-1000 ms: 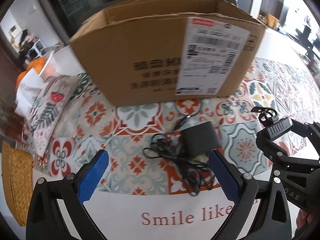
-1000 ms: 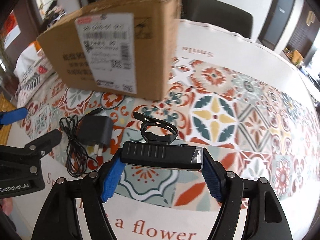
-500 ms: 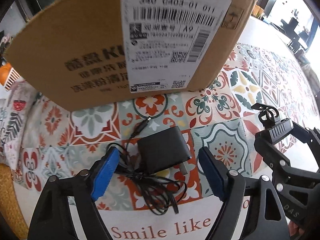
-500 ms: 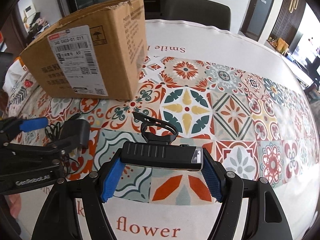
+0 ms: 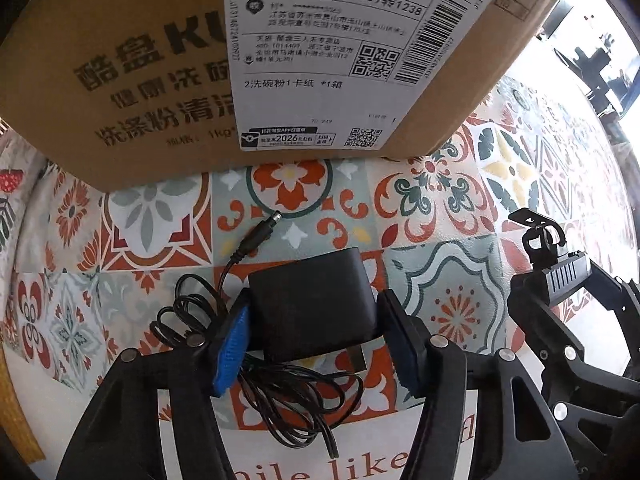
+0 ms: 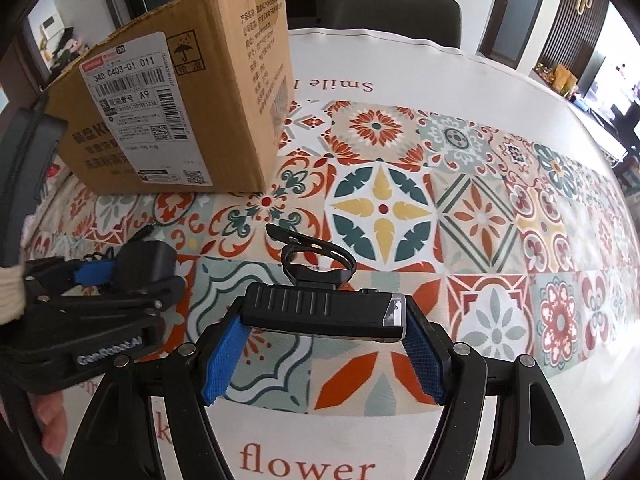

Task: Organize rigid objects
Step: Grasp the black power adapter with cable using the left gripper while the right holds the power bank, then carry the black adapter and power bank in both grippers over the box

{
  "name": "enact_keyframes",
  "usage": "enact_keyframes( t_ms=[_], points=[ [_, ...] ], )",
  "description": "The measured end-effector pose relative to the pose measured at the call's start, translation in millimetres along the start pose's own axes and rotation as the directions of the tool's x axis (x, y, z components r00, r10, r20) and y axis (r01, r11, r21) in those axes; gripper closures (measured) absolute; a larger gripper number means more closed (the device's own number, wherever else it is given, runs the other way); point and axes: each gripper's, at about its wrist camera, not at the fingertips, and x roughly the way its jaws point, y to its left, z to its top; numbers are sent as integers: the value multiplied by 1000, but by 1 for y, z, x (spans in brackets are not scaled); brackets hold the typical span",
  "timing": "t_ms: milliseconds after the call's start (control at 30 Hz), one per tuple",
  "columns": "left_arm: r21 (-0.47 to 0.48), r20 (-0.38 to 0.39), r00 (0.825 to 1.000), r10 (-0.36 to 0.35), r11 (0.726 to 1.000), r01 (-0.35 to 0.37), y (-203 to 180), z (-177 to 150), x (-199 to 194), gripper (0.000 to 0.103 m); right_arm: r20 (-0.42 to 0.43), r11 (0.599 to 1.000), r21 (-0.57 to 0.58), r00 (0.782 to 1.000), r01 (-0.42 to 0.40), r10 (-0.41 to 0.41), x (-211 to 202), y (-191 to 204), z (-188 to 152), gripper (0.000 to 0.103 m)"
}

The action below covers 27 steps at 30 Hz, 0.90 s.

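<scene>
A black power adapter [image 5: 312, 304] with a tangled black cable [image 5: 280, 392] lies on the patterned tablecloth, just in front of a cardboard box [image 5: 160, 80]. My left gripper [image 5: 316, 344] has its blue pads against both sides of the adapter body. It also shows in the right wrist view [image 6: 100, 276], with the adapter [image 6: 148, 260] between its fingers. My right gripper [image 6: 324, 344] is shut on a black bike light [image 6: 320, 310] with a ring mount, held above the table to the right of the adapter. The light also shows in the left wrist view [image 5: 564, 276].
The cardboard box [image 6: 180, 112] stands at the back left with a white shipping label. The tiled tablecloth [image 6: 480, 208] spreads to the right. A dark chair [image 6: 392, 12] stands beyond the table's far edge. A patterned cushion [image 5: 8, 184] lies at the far left.
My left gripper has moved forward over the adapter and its pads have closed in against its sides. My right gripper has kept hold of the bike light and swung slightly right.
</scene>
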Motion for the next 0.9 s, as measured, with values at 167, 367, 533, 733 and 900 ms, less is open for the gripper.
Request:
enact_keyframes(
  t_ms=[167, 367, 533, 733, 900],
  points=[
    [5, 15, 999, -36, 999, 36, 5, -9, -3, 43, -5, 1000, 1, 1000, -2, 2, 1, 3, -2, 30],
    [-10, 38, 998, -57, 998, 58, 21, -30, -12, 43, 4, 1000, -10, 1000, -15, 15, -5, 10, -6, 30],
    [-9, 74, 996, -47, 999, 48, 31, -42, -25, 43, 18, 1000, -20, 1000, -17, 17, -13, 16, -7, 30],
    [-16, 130, 991, -44, 999, 46, 45, -56, -53, 46, 48, 999, -28, 998, -28, 29, -29, 26, -6, 30],
    [-18, 172, 984, -48, 998, 52, 58, -63, -71, 47, 76, 999, -40, 997, -29, 32, -43, 35, -4, 30]
  ],
)
